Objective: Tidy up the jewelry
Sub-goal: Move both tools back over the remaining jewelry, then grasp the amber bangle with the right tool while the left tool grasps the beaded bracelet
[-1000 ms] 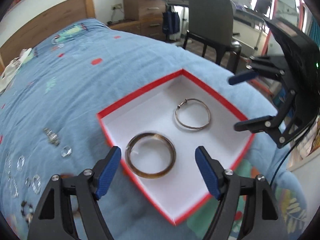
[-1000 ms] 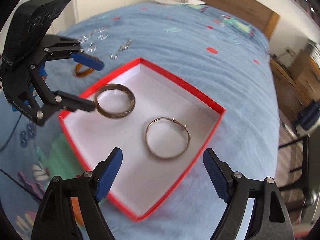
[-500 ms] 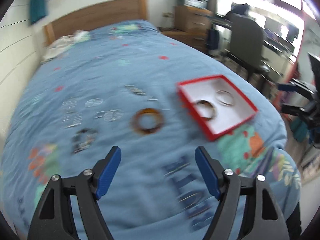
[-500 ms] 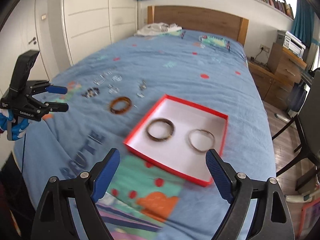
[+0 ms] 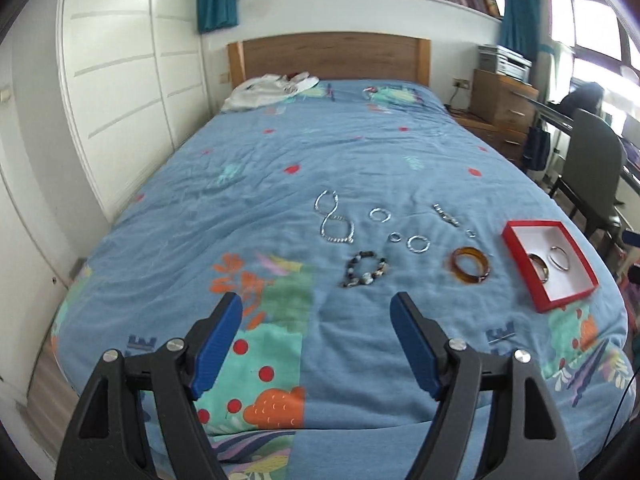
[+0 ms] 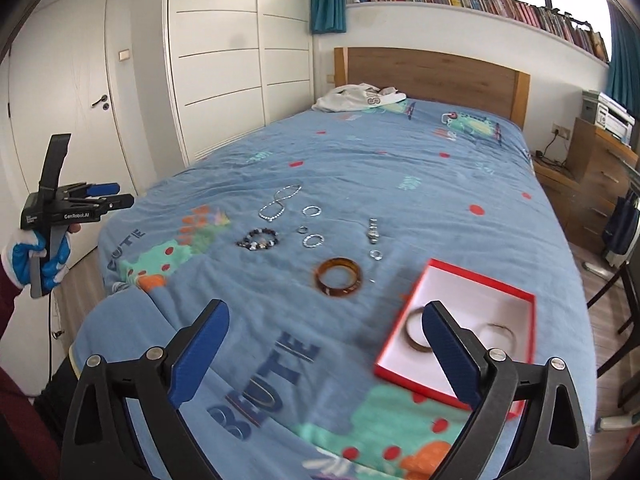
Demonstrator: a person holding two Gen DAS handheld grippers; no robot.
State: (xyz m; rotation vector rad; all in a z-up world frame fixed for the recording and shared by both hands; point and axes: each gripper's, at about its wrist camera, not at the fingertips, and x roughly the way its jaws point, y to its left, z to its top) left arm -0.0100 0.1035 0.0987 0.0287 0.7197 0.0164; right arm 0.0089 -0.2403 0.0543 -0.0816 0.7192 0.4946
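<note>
Both of our grippers have pulled back from the red box since a second ago, so that we now see nearly the whole bed (image 5: 280, 168) and its blue patterned cover, where earlier the box filled each view. Our left gripper (image 5: 316, 340) hangs over the near edge of the bed with its blue pads spread wide and nothing between them. Our right gripper (image 6: 324, 350) has just been opening its jaws further; they too stand wide apart and empty, over the near right part of the cover.

At the near right of the bed lies the red box (image 5: 516, 254), open, white inside, with a dark bangle (image 5: 540, 270) and a thin silver bangle (image 5: 559, 258) lying in it side by side. Just left of the box, on the cover, sits an amber bangle (image 5: 470, 265). Further left lies a beaded bracelet (image 5: 365, 269), and beyond it a silver chain (image 5: 332, 218) looped in a figure eight. Between these are three small silver rings (image 5: 418, 243) and, to the right, a small metal watch band (image 5: 446, 215).

In the right wrist view, a gloved hand (image 6: 40, 256) holds our left gripper at the far left.
</note>
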